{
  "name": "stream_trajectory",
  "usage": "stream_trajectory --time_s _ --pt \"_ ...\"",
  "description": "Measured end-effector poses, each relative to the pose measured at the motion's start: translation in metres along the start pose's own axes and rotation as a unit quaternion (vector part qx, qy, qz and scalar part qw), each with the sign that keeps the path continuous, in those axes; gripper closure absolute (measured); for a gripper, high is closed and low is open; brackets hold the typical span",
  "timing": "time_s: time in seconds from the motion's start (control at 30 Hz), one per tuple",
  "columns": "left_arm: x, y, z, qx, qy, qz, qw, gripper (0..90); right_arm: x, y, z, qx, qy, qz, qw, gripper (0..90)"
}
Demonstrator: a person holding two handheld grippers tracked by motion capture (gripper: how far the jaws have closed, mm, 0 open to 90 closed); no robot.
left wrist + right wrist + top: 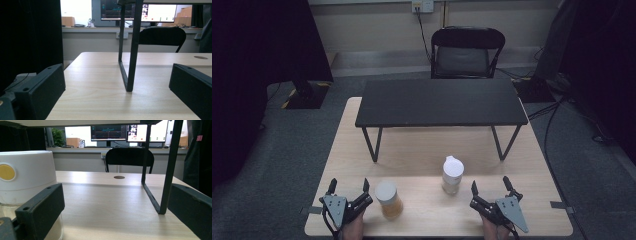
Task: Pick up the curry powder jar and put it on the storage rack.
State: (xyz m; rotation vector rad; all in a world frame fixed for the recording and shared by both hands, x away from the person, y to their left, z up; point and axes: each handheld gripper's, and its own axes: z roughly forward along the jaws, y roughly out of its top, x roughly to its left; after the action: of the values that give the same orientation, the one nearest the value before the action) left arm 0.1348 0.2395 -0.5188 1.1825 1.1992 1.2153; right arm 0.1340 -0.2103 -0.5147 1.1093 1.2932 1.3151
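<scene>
Two jars stand near the front of the wooden table (437,150). One jar with a grey lid and amber contents (388,200) is just right of my left gripper (348,190), which rests open at the front left. A clear jar with a white flip-top lid (452,175) stands left of my right gripper (489,187), also open at the front right. In the right gripper view the white-lidded jar (26,182) sits behind the left jaw, outside the gap of the right gripper (115,205). Between the jaws of the left gripper (116,85) lies only bare table.
A low black shelf on thin metal legs (441,102) stands across the middle of the table; its legs (131,50) (168,167) rise ahead of each gripper. A black chair (467,52) stands beyond the table. Monitors sit on a far counter (120,135).
</scene>
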Motion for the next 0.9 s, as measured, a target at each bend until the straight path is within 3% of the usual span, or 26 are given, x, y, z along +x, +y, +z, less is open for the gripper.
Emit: stream_trajectory --time_s 0.9 --pt "-0.004 0.0012 0.0015 0.003 0.006 0.005 1.0 0.0 0.0006 0.0 -0.0003 0.0 -0.001 -0.001 1.0 0.0"
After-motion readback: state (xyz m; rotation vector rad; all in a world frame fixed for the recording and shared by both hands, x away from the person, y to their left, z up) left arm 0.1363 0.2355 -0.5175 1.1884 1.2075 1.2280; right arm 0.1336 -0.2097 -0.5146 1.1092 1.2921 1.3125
